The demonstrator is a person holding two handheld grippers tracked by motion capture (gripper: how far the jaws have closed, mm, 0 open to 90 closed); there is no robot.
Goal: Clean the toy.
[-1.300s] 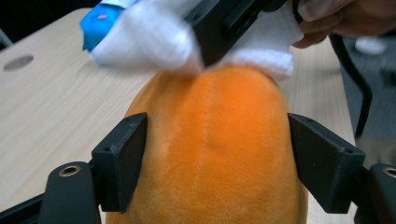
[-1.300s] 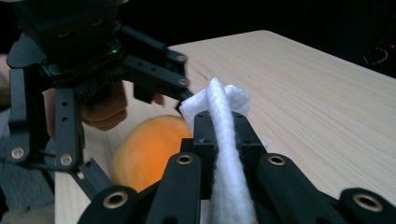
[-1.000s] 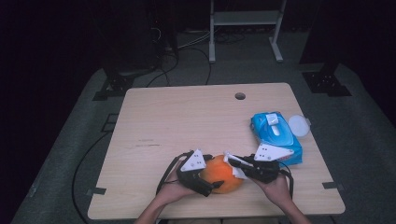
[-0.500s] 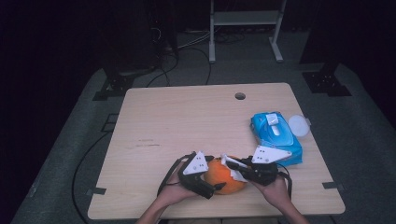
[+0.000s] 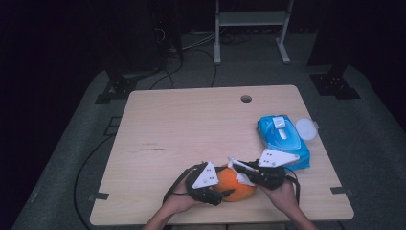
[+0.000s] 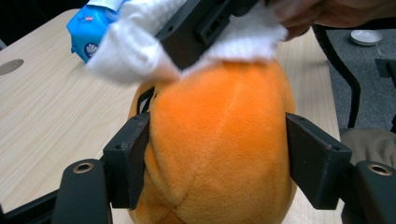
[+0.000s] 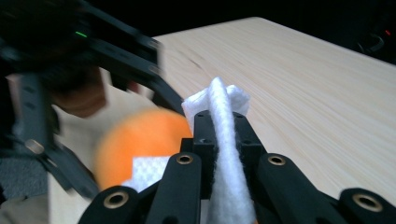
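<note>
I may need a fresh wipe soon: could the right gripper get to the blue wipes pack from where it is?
Probably yes. The wipes pack lies just beyond the right gripper with bare table between, but its jaws are shut on a white wipe that must go first.

My left hand-held gripper point(image 7: 70, 93) is a dark blur in the right gripper view. The orange plush point(image 6: 219, 154) runs off the bottom edge, its top hidden under my white wipe point(image 6: 135, 51).

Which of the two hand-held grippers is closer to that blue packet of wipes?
Right. The right hand-held gripper sits just beside the blue wipes packet; the left hand-held gripper clamps the orange plush, farther away.
</note>
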